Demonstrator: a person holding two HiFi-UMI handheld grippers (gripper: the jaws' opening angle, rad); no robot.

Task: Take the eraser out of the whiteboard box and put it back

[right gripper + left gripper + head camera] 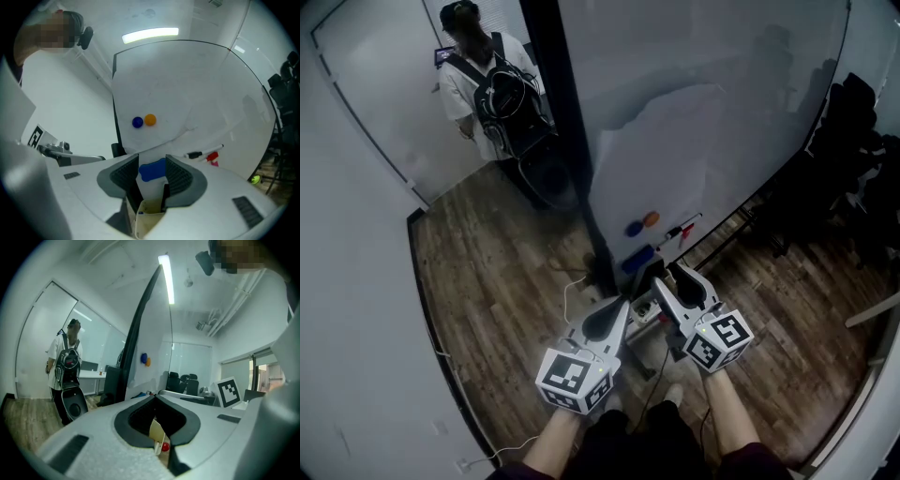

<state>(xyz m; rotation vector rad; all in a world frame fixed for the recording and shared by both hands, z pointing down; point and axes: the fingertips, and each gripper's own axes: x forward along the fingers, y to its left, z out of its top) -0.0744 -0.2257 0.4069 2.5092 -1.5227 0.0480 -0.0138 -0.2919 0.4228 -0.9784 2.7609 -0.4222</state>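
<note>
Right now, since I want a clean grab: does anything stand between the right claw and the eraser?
Nothing visible does. The eraser sits directly in the gap of the right claw, with no other thing there. The markers lie off to the right, apart from it.

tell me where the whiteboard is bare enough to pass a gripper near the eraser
The whiteboard is bare above and right of the blue magnet and orange magnet, down to the markers. Crowded low down: the blue eraser is clamped in the right gripper, markers just to its right.
</note>
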